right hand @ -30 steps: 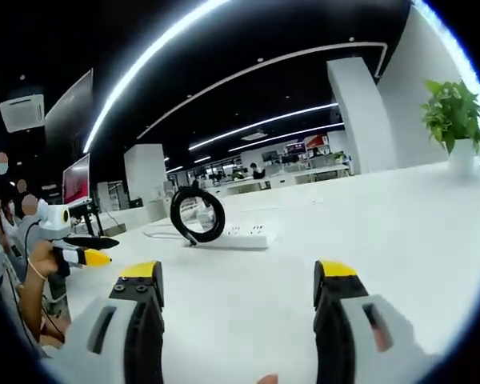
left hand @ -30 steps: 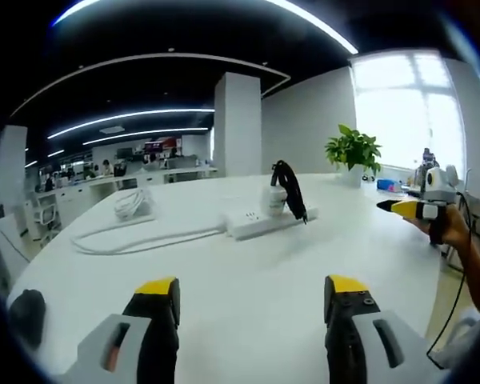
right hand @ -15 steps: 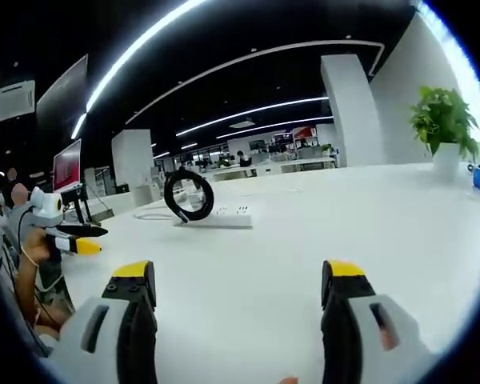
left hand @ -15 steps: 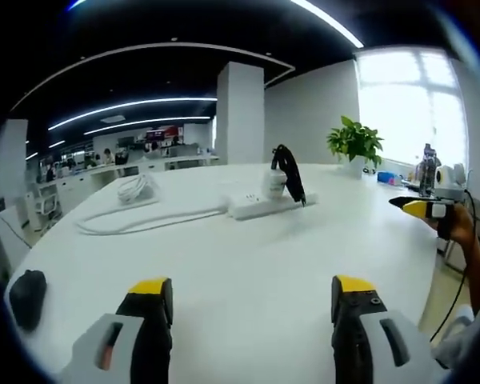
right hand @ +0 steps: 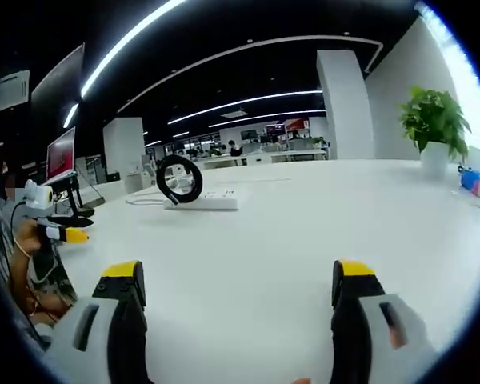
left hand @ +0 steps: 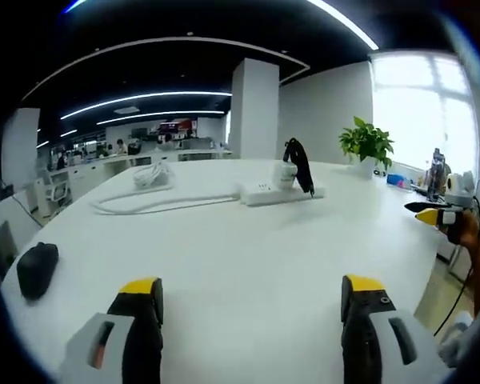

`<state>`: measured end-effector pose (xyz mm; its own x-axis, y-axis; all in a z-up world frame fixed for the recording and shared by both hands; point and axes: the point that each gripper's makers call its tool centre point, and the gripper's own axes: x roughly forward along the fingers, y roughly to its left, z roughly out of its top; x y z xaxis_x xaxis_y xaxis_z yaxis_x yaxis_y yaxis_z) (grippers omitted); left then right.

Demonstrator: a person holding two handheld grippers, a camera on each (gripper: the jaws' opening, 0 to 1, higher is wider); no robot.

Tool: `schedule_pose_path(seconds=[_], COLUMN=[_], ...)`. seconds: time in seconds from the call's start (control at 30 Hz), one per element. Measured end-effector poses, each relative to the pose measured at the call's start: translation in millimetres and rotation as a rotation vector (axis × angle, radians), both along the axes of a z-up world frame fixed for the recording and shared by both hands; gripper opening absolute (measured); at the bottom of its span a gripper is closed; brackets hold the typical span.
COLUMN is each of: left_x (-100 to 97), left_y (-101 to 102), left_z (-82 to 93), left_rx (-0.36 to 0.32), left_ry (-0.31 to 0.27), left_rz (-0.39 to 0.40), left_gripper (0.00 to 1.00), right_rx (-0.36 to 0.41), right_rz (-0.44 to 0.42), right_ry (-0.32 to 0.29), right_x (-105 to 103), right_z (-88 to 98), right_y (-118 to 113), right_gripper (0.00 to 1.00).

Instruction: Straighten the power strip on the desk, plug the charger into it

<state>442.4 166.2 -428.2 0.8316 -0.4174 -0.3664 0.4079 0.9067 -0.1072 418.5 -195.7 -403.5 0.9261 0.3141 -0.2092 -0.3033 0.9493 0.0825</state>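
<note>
A white power strip (left hand: 274, 193) lies far out on the white desk (left hand: 240, 264), its white cord (left hand: 156, 204) trailing left to a coiled bundle (left hand: 152, 177). A white charger (left hand: 286, 175) with a black coiled cable (left hand: 300, 166) stands on the strip. In the right gripper view the strip (right hand: 202, 203) carries the black cable loop (right hand: 178, 178). My left gripper (left hand: 252, 332) is open above the near desk with nothing between its jaws. My right gripper (right hand: 238, 320) is open too, and it shows at the right edge of the left gripper view (left hand: 434, 212).
A black mouse (left hand: 36, 269) rests at the left desk edge. A potted plant (left hand: 366, 146) stands at the far right of the desk. A person's hand (right hand: 28, 240) holds the other gripper at the left. A monitor (right hand: 62, 164) stands beyond the desk.
Both cameras have pulled back and lowered; the strip and charger look smaller and farther. The mouse has come more into the left gripper view. Both grippers stay open.
</note>
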Motion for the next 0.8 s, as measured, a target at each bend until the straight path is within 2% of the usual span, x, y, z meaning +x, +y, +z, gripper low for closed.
schedule_pose_path(seconds=[0.07, 0.3, 0.47, 0.53, 0.67, 0.8], left_x=[-2.8, -19.2, -28.9, -33.8, -49.9, -64.8], left_y=[2.8, 11.5, 18.6, 22.8, 27.5, 30.2], left_z=[2.2, 10.2, 13.8, 11.1, 3.4, -0.4], left_rx=[-0.003, -0.006, 0.012, 0.018, -0.009, -0.03], left_ry=[-0.015, -0.042, -0.061, -0.071, -0.061, -0.057], left_rz=[0.016, 0.053, 0.092, 0.114, 0.148, 0.169], left_gripper=[0.99, 0.99, 0.99, 0.99, 0.99, 0.99], right_rx=[-0.012, -0.037, 0.013, 0.028, -0.007, -0.011], right_rz=[-0.001, -0.012, 0.02, 0.044, 0.082, 0.126], right_ry=[0.005, 0.003, 0.002, 0.015, 0.035, 0.023], right_x=[-4.0, -14.3, -16.1, -14.8, -7.3, -4.6], right_z=[0.8, 1.3, 0.4, -1.1, -3.3, 0.5], right_y=[-3.3, -10.6, -3.5, 1.4, 7.6, 17.4], right_gripper=[1.0, 1.0, 1.0, 1.0, 1.0, 1.0])
